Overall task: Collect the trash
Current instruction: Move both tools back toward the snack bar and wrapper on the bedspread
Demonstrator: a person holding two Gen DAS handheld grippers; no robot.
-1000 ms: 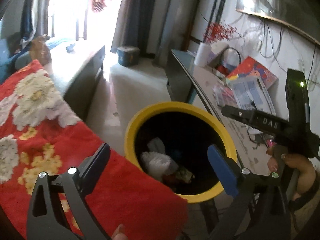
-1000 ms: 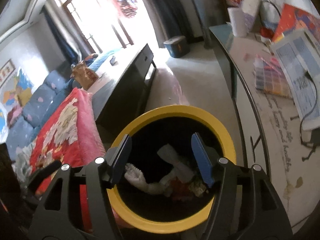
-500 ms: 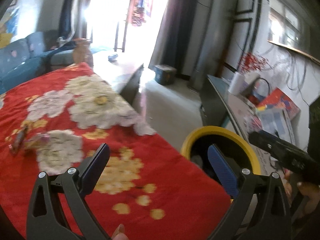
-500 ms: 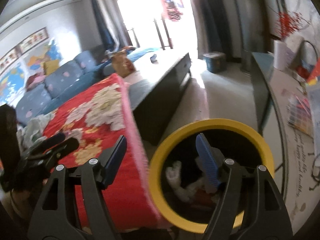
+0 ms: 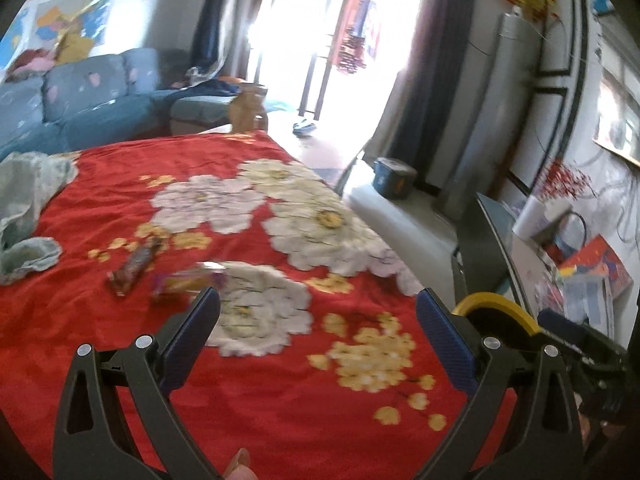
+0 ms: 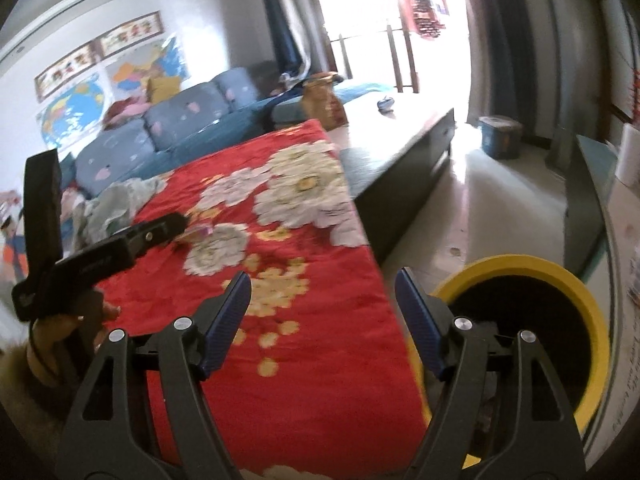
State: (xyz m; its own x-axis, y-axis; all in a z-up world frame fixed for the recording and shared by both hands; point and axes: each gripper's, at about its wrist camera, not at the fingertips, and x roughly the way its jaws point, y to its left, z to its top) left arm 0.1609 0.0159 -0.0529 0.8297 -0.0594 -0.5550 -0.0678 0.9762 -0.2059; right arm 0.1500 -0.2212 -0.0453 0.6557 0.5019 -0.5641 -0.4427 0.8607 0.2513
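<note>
Scene: a red flowered blanket (image 5: 280, 380) covers a low bench, and a yellow-rimmed trash bin (image 6: 520, 268) stands on the floor at its near right corner.
Trash left: two snack wrappers lie on the blanket, well apart from the bin, toward the left side in the left wrist view.
Dark wrapper: a brown candy bar wrapper (image 5: 134, 266) lies flat at a slant, just beside the second piece.
Second wrapper: a purple and yellow wrapper (image 5: 188, 280) lies close in front of the left finger of the left gripper; it is blurred, so its print cannot be read.
Other thing: a pale green cloth (image 5: 28, 216) is heaped at the far left edge; it does not look like trash.
Left gripper: the left gripper (image 5: 316, 340) is wide open above the blanket and holds nothing.
Right gripper: the right gripper (image 6: 322, 316) has its jaws apart, nothing is between them, and it hangs over the blanket edge next to the bin.
Handling: both wrappers are probably very light, thin and crinkly, and a little slippery; they are not fragile, so a firm pinch should do no harm.
Where to hold: each wrapper lies flat on soft cloth, so the fingers should close across its narrow width, near the middle or a raised crimped end, and should avoid catching the blanket too.
Risk: a loose hold may let the foil slide out on the way to the bin.
</note>
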